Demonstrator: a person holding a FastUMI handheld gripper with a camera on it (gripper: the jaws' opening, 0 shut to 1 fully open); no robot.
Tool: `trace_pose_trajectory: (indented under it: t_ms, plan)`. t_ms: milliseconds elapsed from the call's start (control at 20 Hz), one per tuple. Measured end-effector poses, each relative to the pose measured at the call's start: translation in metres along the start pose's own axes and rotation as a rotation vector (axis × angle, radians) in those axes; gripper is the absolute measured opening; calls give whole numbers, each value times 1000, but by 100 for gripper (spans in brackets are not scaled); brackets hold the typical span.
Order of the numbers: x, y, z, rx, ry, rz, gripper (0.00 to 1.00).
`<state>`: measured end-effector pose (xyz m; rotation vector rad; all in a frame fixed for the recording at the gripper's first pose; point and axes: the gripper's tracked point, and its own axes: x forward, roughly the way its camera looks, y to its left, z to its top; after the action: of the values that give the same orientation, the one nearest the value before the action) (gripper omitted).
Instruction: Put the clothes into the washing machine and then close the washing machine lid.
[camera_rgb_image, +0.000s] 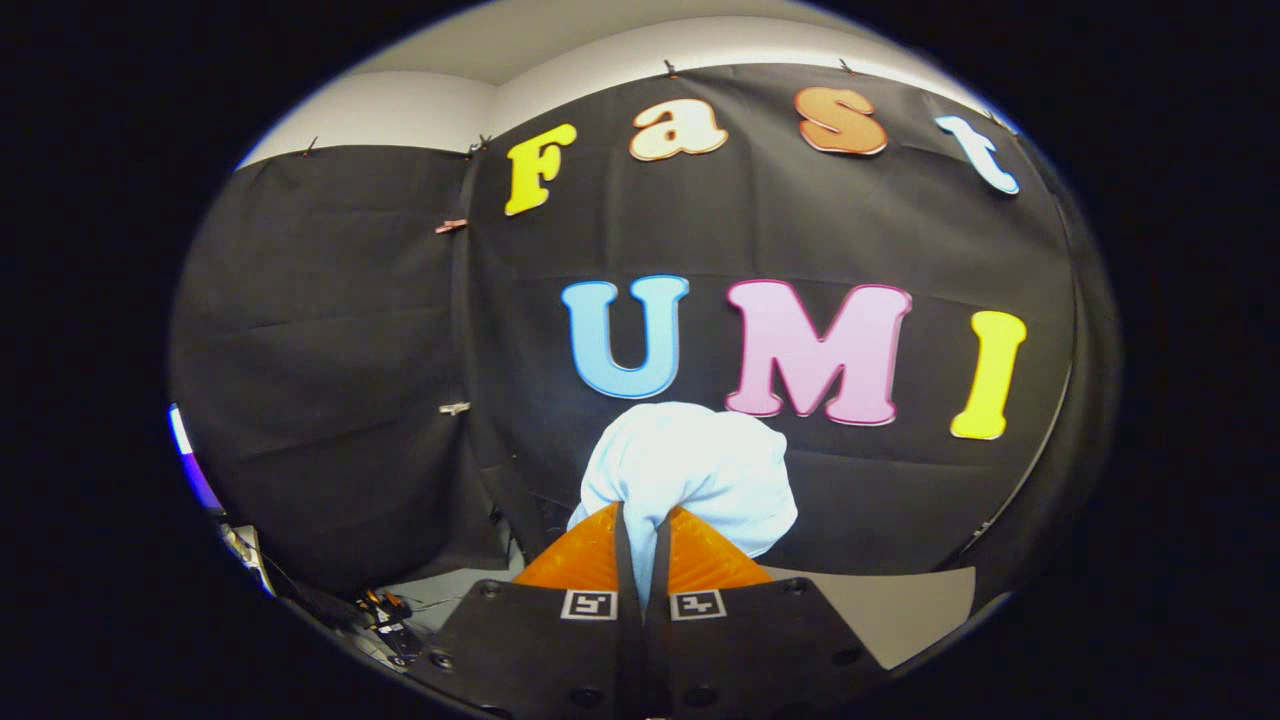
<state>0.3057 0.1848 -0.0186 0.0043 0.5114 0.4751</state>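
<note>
We see the gripper (643, 520) held up in front of the black cloth wall (330, 340) of the booth. Its two orange fingers (585, 555) sit very close together, and a thin fold of cloth is squeezed tight between them. So the jaws are clamped on the clothes (700, 470).

The clothes are a soft, pale blue-white bundle. It puffs up like a little cloud just above and past the fingertips. A narrow strip of the same cloth runs down the thin gap between the two fingers. The bundle is up in the air. It does not touch the table (900, 610).

Each finger has a small black and white square tag (588, 604) on its dark base.

Below and behind the bundle we see a pale grey table top, mostly on the right side of the fingers. Low on the left, near the edge of the wall, there are some dark cables and small parts (385, 615). They are too small and dim for us to tell what they are.
</note>
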Motion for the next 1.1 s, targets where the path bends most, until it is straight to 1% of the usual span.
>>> trace_pose_trajectory:
  t_ms: [200, 500, 800, 1000, 1100]
  plan:
    - [31, 49, -7, -10, 5, 99, 5]
    - [79, 87, -54, -17, 50, 173, 5]
    - [137, 97, -128, -63, 127, 205, 5]
    - [171, 99, -184, -59, 198, 256, 5]
    - [187, 97, -218, -69, 254, 267, 5]
